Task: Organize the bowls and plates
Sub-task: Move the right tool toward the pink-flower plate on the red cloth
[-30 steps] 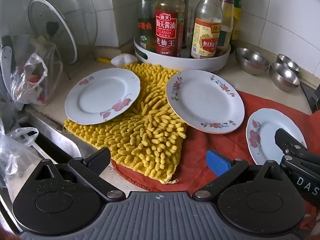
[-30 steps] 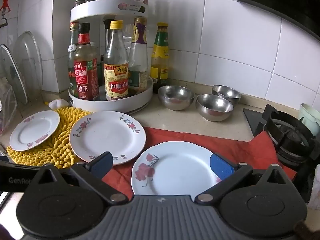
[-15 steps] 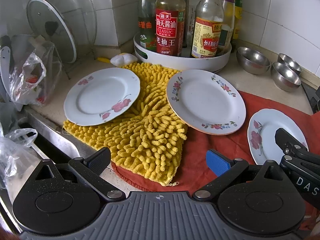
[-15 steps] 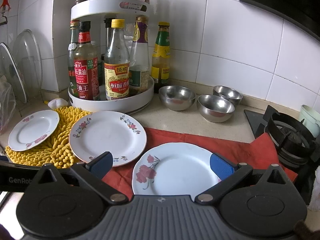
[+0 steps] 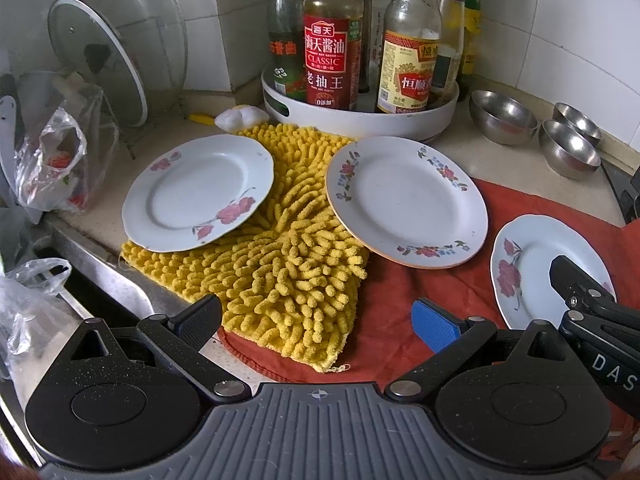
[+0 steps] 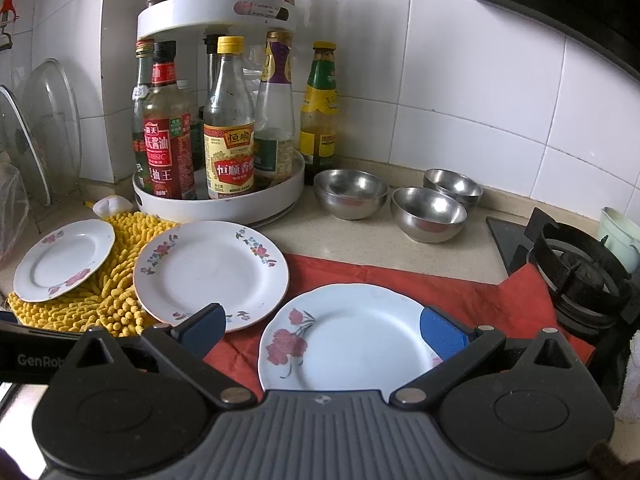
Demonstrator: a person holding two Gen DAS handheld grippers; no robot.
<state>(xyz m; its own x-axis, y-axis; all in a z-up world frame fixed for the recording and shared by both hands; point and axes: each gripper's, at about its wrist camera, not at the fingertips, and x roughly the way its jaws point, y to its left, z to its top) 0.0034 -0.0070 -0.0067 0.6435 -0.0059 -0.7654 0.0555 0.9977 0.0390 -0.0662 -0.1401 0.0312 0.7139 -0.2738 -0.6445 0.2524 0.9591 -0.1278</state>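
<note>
Three plates lie flat on the counter in front of me. The rose plate (image 6: 352,340) sits on the red cloth (image 6: 460,292) directly between my right gripper (image 6: 322,330) fingers, which are spread wide and hold nothing. The wide floral plate (image 6: 210,274) lies just left of it, half on the red cloth and half on the yellow chenille mat (image 5: 280,264). The small rose plate (image 5: 198,196) rests on the mat's far left corner, well apart from the rose plate.

My left gripper (image 5: 320,322) hovers above the mat's near edge, its fingers also spread, with nothing between them. The right gripper's dark finger shows at the right of the left wrist view, over the rose plate.

Behind the plates, three steel bowls (image 6: 428,212) stand on the bare counter near the tiled wall, upright and close together. A white bottle carousel (image 6: 218,200) stands left of them, glass pot lids (image 5: 104,68) lean in a rack further left, and a gas burner (image 6: 580,272) sits at the far right.
</note>
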